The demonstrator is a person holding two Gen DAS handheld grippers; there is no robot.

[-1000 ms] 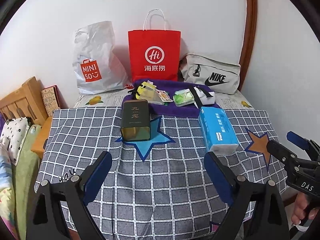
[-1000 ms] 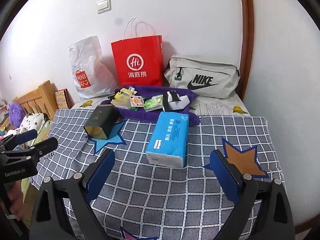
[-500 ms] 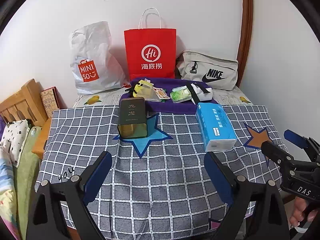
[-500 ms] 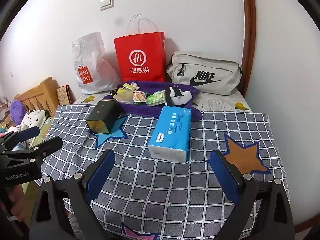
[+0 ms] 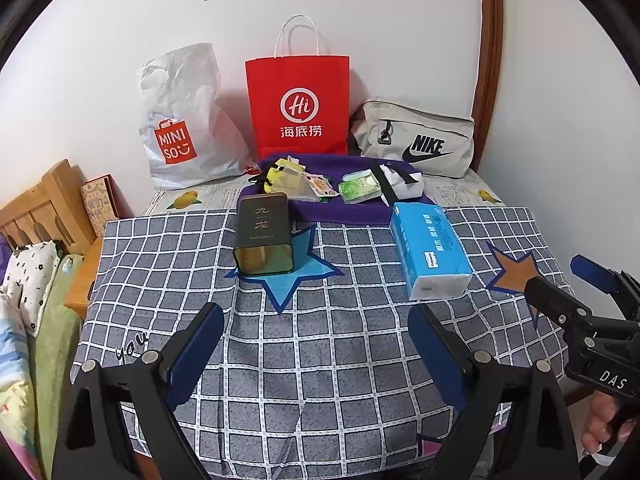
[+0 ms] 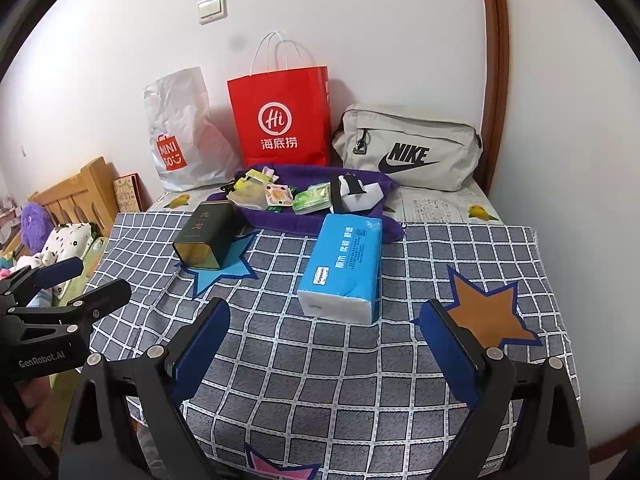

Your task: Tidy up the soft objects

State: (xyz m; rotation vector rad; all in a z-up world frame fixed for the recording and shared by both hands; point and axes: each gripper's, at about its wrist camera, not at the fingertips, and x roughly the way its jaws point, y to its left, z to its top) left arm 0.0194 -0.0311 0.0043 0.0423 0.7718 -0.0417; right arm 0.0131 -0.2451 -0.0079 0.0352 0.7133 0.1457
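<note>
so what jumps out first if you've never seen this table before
The bright red Hi paper bag standing against the back wall, between the white Miniso bag and the grey Nike bag. Nearer, a blue tissue pack lies on the checked cloth, right of a dark tea tin.

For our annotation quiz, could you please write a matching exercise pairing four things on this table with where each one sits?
Things:
1. dark tea tin
2. blue tissue pack
3. red paper bag
4. grey Nike bag

Places:
A. against the wall, between the white plastic bag and the grey bag
B. lying on the blue star
C. far right corner, beside the wooden trim
D. on the checked cloth, just in front of the purple cloth's right end

Pairs: 1-B, 2-D, 3-A, 4-C
</note>
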